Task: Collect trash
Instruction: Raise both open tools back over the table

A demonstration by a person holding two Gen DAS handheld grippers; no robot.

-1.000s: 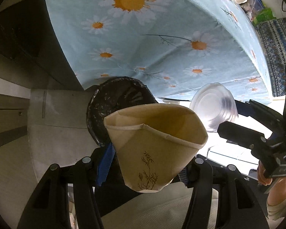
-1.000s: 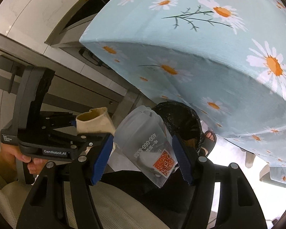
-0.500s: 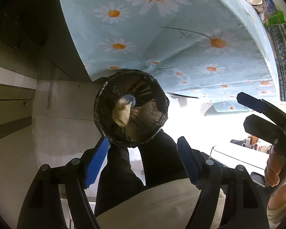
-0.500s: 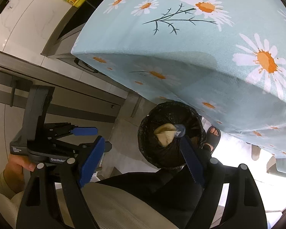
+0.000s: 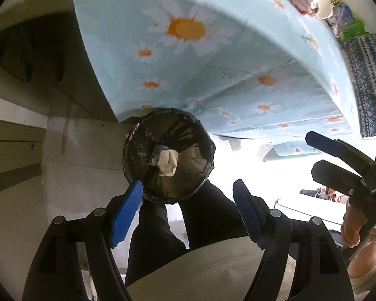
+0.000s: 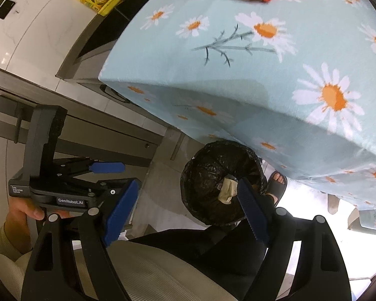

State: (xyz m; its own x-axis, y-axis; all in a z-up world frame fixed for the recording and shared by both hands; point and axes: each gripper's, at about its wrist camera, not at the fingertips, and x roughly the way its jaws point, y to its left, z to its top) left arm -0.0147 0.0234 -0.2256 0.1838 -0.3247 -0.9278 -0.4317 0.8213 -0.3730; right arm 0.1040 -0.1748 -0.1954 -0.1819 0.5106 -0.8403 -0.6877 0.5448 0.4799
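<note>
Both grippers, left [image 5: 186, 212] and right [image 6: 188, 210], hang with jaws just opened wide and nothing between them, over the bin [image 5: 168, 155] at the table's [image 5: 213, 57] edge. Paper cup [image 5: 167, 161] lies inside; the item beside it is too small to identify. In the right view a finger [image 6: 252, 208] hides part of the cup.

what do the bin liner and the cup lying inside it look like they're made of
Bin liner: thin black plastic film, by its glossy, crinkled folds. Cup: probably uncoated paper, matte beige and crumpled out of shape; a clear plastic piece seems to lie beside it, but it is too small to be sure.
</note>
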